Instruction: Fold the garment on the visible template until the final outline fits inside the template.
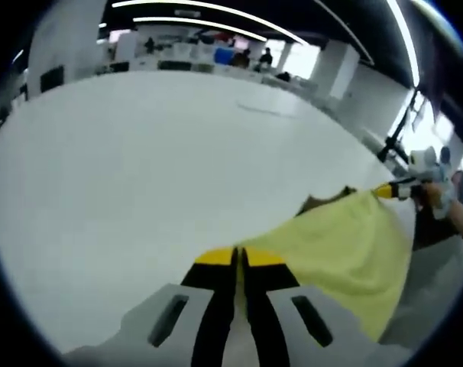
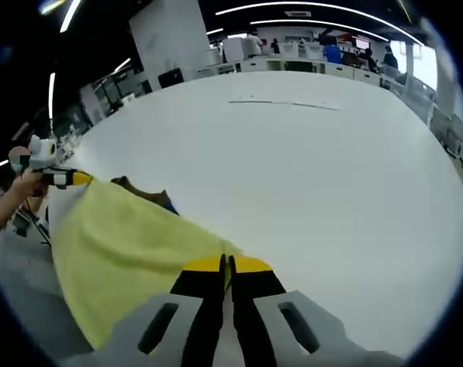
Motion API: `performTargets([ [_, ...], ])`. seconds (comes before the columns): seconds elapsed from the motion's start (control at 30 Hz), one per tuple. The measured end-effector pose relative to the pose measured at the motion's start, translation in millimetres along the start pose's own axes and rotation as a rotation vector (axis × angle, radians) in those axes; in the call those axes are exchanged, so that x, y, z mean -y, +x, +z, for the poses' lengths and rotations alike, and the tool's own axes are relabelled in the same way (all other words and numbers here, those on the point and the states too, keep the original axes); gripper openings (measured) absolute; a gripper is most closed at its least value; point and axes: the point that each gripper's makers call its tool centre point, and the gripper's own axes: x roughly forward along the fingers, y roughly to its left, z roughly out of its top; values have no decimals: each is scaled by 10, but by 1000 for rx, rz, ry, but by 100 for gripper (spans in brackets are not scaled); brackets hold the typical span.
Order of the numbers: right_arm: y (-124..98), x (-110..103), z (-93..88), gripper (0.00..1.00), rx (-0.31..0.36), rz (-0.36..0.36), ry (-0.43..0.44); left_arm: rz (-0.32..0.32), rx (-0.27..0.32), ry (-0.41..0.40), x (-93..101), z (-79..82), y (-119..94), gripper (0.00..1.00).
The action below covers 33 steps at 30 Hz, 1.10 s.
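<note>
The yellow garment (image 1: 346, 245) hangs stretched between the two grippers above the near edge of the white table (image 1: 163, 176). In the left gripper view, the left gripper (image 1: 239, 258) has its yellow-tipped jaws pressed together on one corner of the cloth, which spreads away from the jaws toward the right gripper (image 1: 386, 190), held in a person's hand (image 1: 438, 200) at the garment's far corner. In the right gripper view, the right gripper (image 2: 226, 265) likewise has its jaws closed tight on a corner of the garment (image 2: 124, 245), and the fabric runs off to the left gripper (image 2: 79, 178), gripped by a hand (image 2: 21, 187). A darker patch shows at the garment's upper edge, beside the table surface (image 2: 308, 176). Beyond the table lies an open room with shelves and ceiling light strips (image 1: 216, 9).
</note>
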Motion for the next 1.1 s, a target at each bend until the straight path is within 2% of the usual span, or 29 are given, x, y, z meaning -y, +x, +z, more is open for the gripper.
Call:
performTargets([
  [0.37,-118,-15,116,3,93,-3,33,14,47,2,18,67,-60,0],
  [0.43,-71,8,109,3,86,-6,49,18,45,-4,13,56,-37,0],
  [0.6,58,41,13,3,29,-22,22,32,32,-14,-13,7,25,0],
  [0.8,74,55,-34,3,13,-29,11,44,15,-21,-35,-57,55,0],
  [1.1,86,40,-50,3,-3,-48,-54,54,-8,3,-60,-97,84,0],
])
